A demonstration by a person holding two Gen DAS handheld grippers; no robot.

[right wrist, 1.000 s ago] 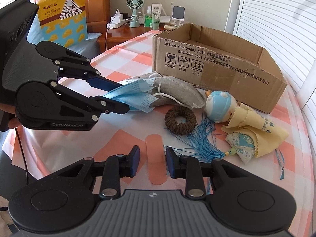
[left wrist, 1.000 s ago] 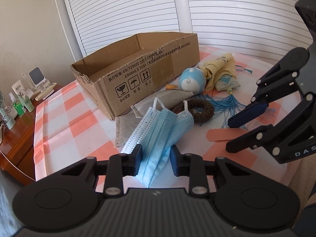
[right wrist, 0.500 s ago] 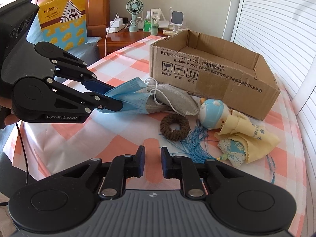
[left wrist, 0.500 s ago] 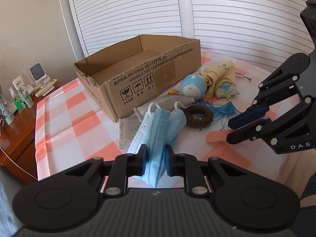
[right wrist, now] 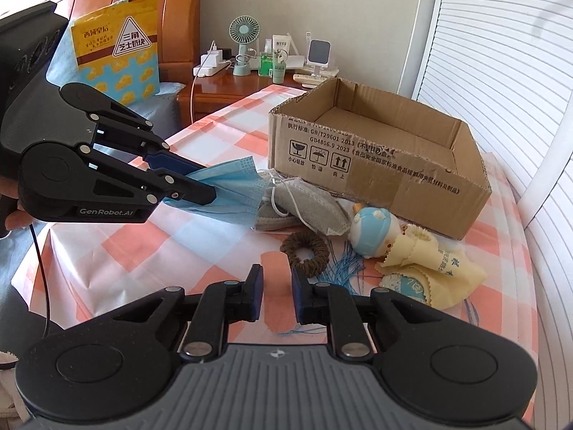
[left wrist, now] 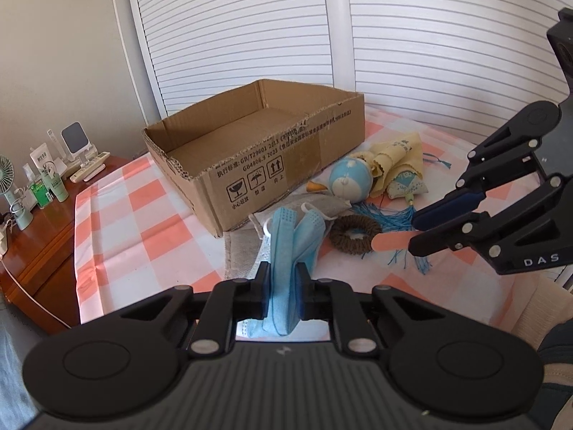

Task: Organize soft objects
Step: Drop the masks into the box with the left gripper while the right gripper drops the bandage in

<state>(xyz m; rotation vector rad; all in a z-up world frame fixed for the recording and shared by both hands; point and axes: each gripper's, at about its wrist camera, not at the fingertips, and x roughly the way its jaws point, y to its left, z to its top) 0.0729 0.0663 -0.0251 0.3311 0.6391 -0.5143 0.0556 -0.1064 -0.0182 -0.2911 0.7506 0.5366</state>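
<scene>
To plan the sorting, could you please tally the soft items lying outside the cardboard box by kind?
Masks: 2, blue mask and grey mask
Hair tie: 1
Plush toy: 1
Yellow cloth: 1
Tasselled sachet: 1
Pink strip: 1
Total: 7

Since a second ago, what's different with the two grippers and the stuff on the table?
The left gripper shut on the blue mask and lifted it. The right gripper closed on the pink strip, raising it. The cardboard box, hair tie and plush toy stayed put.

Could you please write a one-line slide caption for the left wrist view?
Left gripper pinches a blue face mask before an empty cardboard box; right gripper holds a pink strip.
</scene>
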